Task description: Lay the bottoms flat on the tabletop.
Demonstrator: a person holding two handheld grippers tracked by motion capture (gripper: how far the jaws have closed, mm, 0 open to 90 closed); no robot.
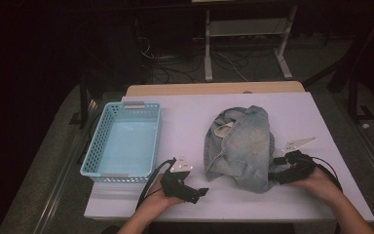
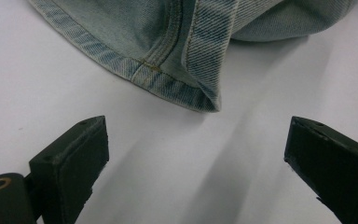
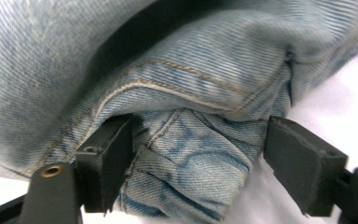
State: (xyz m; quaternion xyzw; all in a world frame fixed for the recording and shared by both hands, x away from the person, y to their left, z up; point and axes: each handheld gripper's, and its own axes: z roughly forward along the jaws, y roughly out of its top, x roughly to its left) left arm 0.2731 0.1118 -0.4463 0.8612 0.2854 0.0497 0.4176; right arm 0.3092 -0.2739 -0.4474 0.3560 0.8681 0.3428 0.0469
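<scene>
A crumpled pair of light blue jeans [image 1: 241, 144] lies right of centre on the white table [image 1: 185, 117]. My left gripper [image 1: 199, 193] rests near the front edge, just left of the denim. In the left gripper view it [image 2: 196, 158] stands open over bare table, with the jeans' hem [image 2: 177, 37] a little beyond the jaws. My right gripper [image 1: 276, 170] is at the jeans' near right edge. In the right gripper view its jaws [image 3: 198, 158] stand wide on either side of a bunched fold of denim [image 3: 191, 154]; the left pad touches the cloth and the right pad stands just off it.
A light blue plastic basket [image 1: 92, 156], with nothing in it, stands at the table's left side. A wooden board edge [image 1: 214, 88] runs along the far side. White stand legs [image 1: 246, 48] and cables sit on the dark floor behind.
</scene>
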